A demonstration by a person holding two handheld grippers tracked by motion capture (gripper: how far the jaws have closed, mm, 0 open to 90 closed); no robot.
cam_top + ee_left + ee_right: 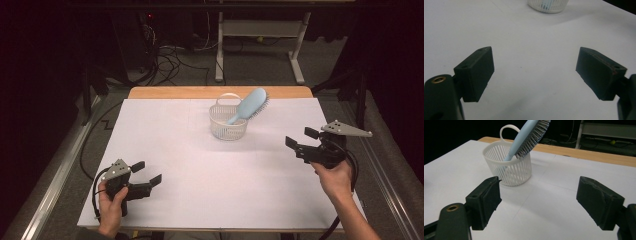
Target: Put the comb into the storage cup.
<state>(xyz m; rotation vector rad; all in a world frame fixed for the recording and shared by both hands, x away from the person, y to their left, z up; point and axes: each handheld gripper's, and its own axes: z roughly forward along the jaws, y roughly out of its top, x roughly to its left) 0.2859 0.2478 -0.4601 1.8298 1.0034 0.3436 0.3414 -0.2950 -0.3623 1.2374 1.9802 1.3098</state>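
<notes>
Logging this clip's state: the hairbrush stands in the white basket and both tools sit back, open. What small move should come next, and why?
Probably the right tool should ease forward toward the hairbrush. Its jaws are open and empty, it faces the basket, and the brush head leans out over the rim on that side. The left tool is open too, but sits farther away near the table's front edge.
</notes>
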